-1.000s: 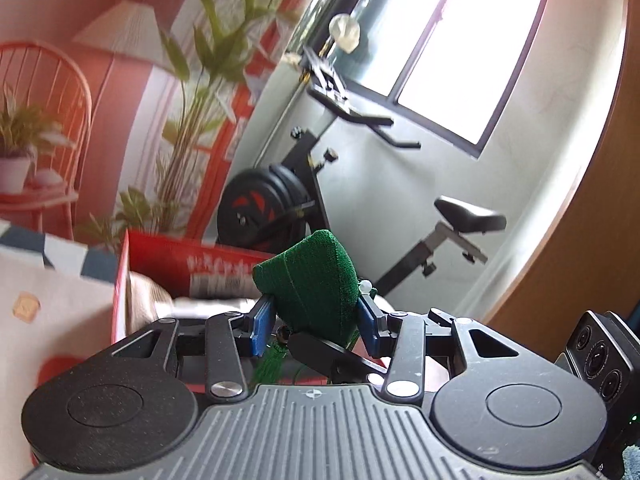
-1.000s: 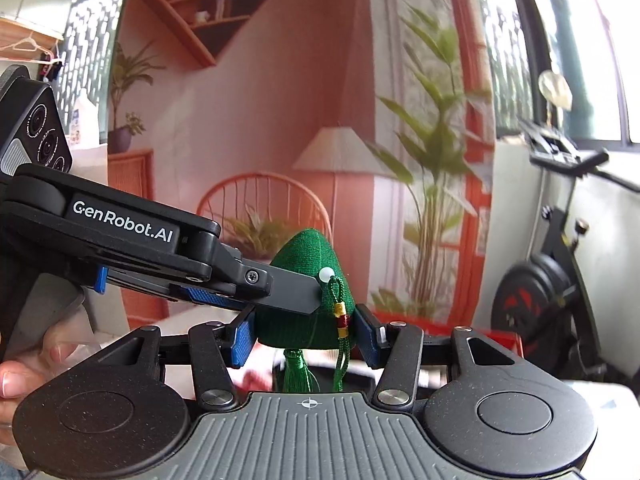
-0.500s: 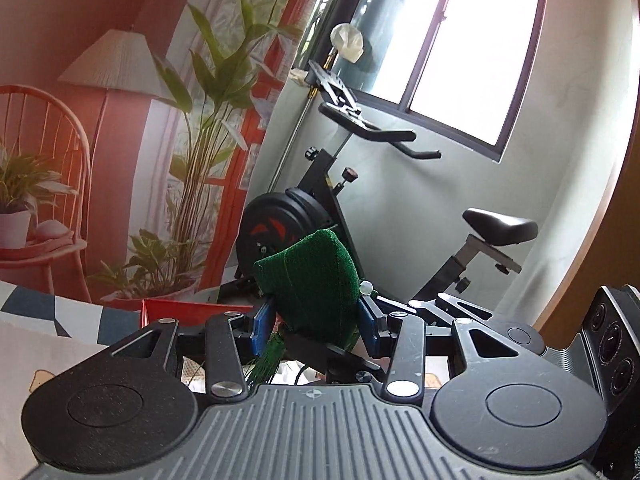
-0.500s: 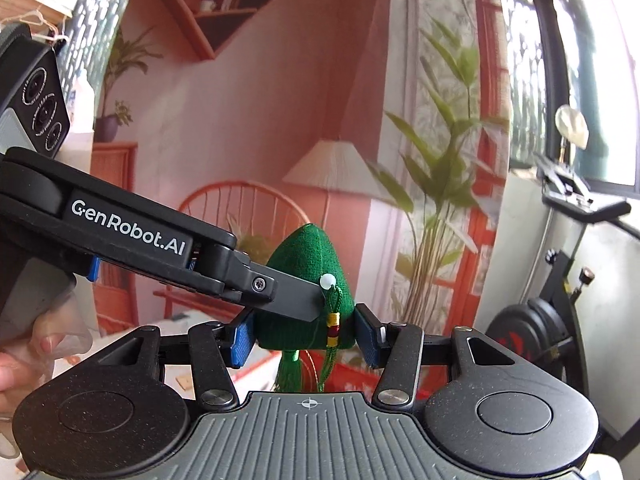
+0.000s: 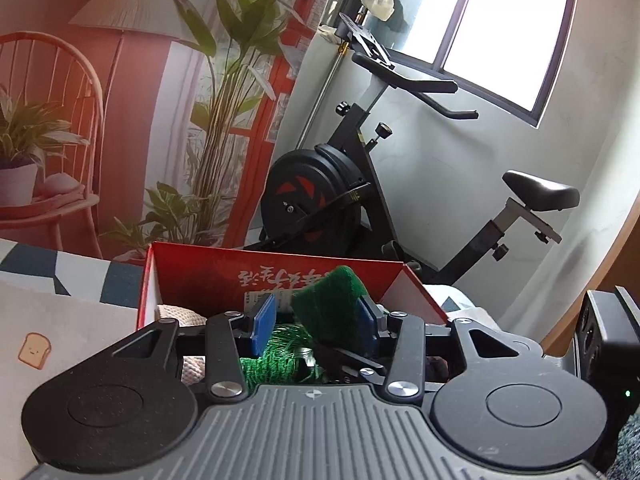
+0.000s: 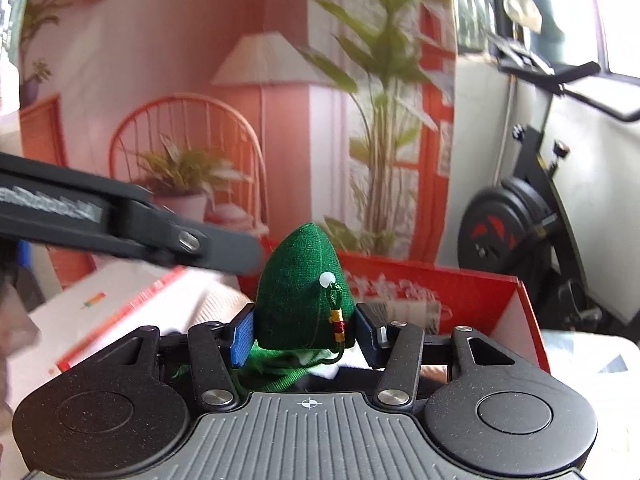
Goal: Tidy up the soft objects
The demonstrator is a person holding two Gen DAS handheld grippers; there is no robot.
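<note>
Behind everything hangs a painted backdrop with a lamp, a chair and plants, and an exercise bike (image 5: 320,196) stands by the window. Nearest to the camera, the right tongs (image 6: 304,334) are closed on the green pouch (image 6: 300,288): both blue pads press its lower sides, its pointed top is upward, and a white bead (image 6: 327,279) with a knotted cord hangs on its front. The left tongs (image 5: 314,318) are around the same pouch, but only one pad touches it. Beside the other pad there is a gap through which the printed label of the box shows, so I judge that these tongs do not clamp it. The green tassel (image 5: 272,356) of the pouch hangs loosely below the pads. Just behind and below the pouch is the red box (image 5: 200,272), open at the top, standing on the tabletop. A cream knitted cloth (image 5: 170,312) already lies inside it at one corner. The pouch is held over the near edge of the box, not yet resting inside. It seems that one soft thing is already put away, and this one needs lowering and releasing. Whether more things wait outside the box, the views do not show.
</note>
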